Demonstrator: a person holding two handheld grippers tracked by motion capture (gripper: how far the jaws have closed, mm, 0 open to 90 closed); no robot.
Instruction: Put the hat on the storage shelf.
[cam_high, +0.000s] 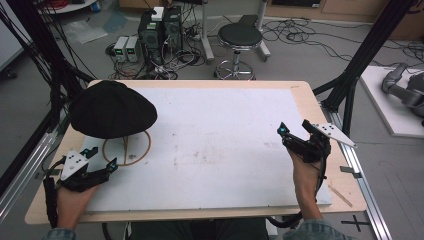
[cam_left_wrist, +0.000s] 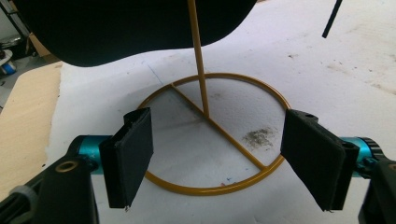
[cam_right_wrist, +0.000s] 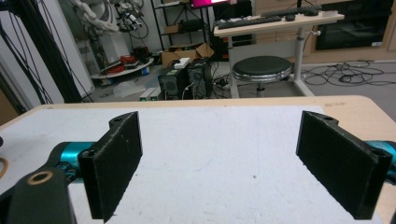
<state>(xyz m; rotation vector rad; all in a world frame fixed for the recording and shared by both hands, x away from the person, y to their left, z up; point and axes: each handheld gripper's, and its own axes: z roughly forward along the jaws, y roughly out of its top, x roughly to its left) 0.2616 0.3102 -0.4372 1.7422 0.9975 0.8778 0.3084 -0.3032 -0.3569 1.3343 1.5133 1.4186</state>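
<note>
Both grippers, left (cam_high: 102, 159) and right (cam_high: 295, 131), held fingers released above the white counter (cam_high: 220, 150), likely before lifting the black cloth cap (cam_high: 111, 109) off its yellow wire stand (cam_left_wrist: 212, 140).

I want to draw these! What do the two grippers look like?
Each gripper, left and right, is black with flat black jaws, turquoise parts, and a grey three-cornered plate with black dots on top. Black cables trail back. The person wears blue-grey denim-like sleeves.
</note>
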